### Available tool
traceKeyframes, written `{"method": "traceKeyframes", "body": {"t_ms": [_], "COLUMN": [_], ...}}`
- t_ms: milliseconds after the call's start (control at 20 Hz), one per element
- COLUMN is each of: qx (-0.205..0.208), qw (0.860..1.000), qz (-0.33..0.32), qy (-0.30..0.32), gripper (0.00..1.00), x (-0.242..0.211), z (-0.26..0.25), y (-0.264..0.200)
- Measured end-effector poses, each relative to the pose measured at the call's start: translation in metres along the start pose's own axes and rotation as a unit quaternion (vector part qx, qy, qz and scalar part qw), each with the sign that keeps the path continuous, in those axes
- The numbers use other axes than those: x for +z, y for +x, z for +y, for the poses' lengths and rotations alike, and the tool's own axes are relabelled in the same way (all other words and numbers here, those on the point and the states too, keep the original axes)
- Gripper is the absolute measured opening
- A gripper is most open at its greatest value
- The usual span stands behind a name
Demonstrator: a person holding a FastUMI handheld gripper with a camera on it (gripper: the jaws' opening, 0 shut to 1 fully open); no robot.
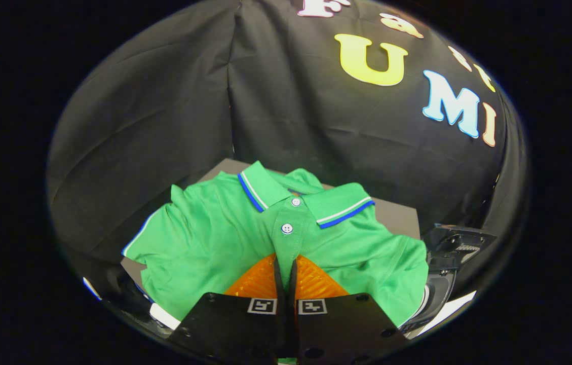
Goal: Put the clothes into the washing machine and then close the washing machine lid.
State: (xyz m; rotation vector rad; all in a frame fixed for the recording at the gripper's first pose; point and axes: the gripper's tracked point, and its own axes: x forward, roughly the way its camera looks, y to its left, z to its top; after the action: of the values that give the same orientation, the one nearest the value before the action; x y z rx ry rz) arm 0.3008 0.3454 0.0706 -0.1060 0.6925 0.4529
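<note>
The gripper (286, 261) is clenched, its two fingers drawn almost together and pinching a fold of the green polo shirt (204, 243) at the placket, just below the lower white button (287, 228). The shirt spreads out from the fingers to both sides, collar (306, 200) with its blue and white trim lying beyond them, over a grey worktop (397, 215). To the right, past the shirt's sleeve, stands a dark part of the washing machine (455, 243), in front of the black cloth wall (164, 101).
</note>
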Motion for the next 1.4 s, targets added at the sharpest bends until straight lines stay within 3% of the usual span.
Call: {"method": "traceKeyframes", "body": {"t_ms": [450, 800, 1400], "qx": [-0.005, -0.019, -0.089], "qw": [0.998, 0.995, 0.986], "qz": [-0.068, -0.091, -0.120], "qy": [0.003, 0.028, 0.076], "gripper": [0.02, 0.02, 0.02], "x": [0.056, 0.067, 0.057], "z": [-0.026, -0.055, -0.165], "y": [-0.055, -0.081, -0.127]}}
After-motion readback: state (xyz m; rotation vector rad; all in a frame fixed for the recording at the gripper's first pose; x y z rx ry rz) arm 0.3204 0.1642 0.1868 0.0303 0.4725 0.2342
